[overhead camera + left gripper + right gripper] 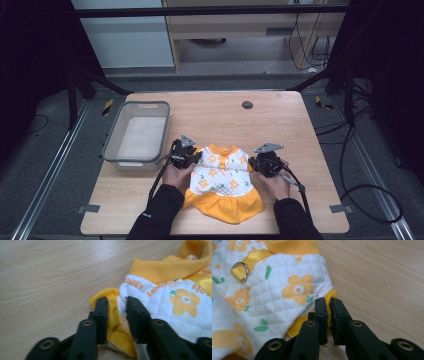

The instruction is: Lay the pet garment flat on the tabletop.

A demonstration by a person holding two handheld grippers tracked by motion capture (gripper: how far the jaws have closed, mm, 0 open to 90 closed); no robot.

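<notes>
Wooden table [300,150], grey bin [137,132] at left; small yellow-and-white dress [222,180] flat near front edge, long axis neck-to-hem toward person, lying between both grippers; left gripper [117,305] clamped on left sleeve edge [113,322]; right gripper [328,304] pinched almost shut on right sleeve edge [331,295]; both equally near.

The little dress [223,179] was soft quilted white cloth with ribbed orange knit trim, a glossy yellow ribbon [253,257] and a shiny metal ring [240,272]. The counter [280,120] was smooth pale wood-grain laminate. The fingers [101,315] looked matt black plastic.
</notes>
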